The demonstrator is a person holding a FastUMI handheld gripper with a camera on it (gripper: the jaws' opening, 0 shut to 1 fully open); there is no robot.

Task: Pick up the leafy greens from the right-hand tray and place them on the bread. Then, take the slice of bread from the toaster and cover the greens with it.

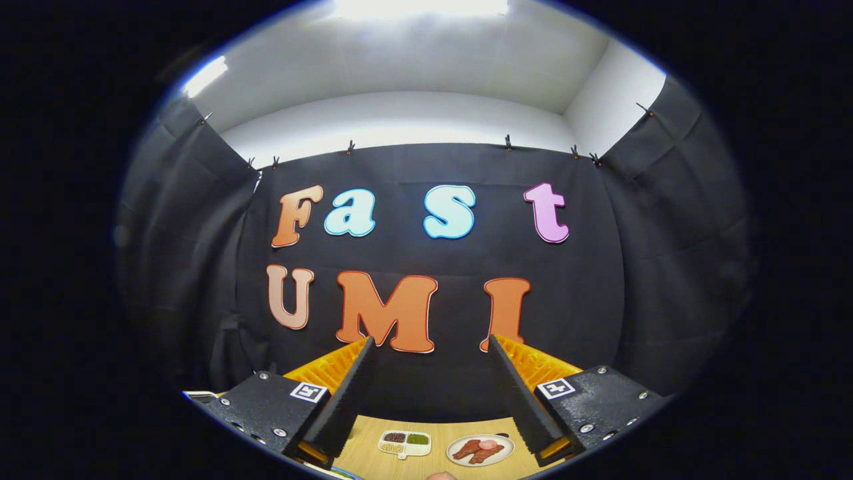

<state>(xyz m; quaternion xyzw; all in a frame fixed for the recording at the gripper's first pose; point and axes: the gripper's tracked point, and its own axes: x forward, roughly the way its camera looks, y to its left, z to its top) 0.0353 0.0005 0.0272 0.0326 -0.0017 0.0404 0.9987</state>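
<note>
The bench (373,453) is light wood with a smooth, pale top. Just a small strip of it shows, low down between the two fingers. Behind the bench hangs a black cloth wall (600,280). The cloth looks soft and has folds and creases in it. Small clips (508,141) hold it up along the top edge. More black cloth hangs on the left side and the right side, so the place looks like a little booth. Above the cloth the room's wall (400,120) is plain white, and a bright light (420,7) shines from the ceiling. Another light (203,77) glows up on the left.

The tongs (430,347) are held up high and point at the cloth wall. Their two fingers stand wide apart, and nothing is between them. The inner faces of the fingers have small ridges, like little steps. Each finger sits on a dark block with silver screws and a small square black-and-white marker (310,392).

Far below on the bench is a white tray (404,444) with rounded corners and small sections. One section holds something dark, and one holds something green (418,439); I cannot tell if these are the leafy greens. To its right, close by, is a round white plate (480,450) with reddish brown pieces (476,452) on it that look like meat.
</note>
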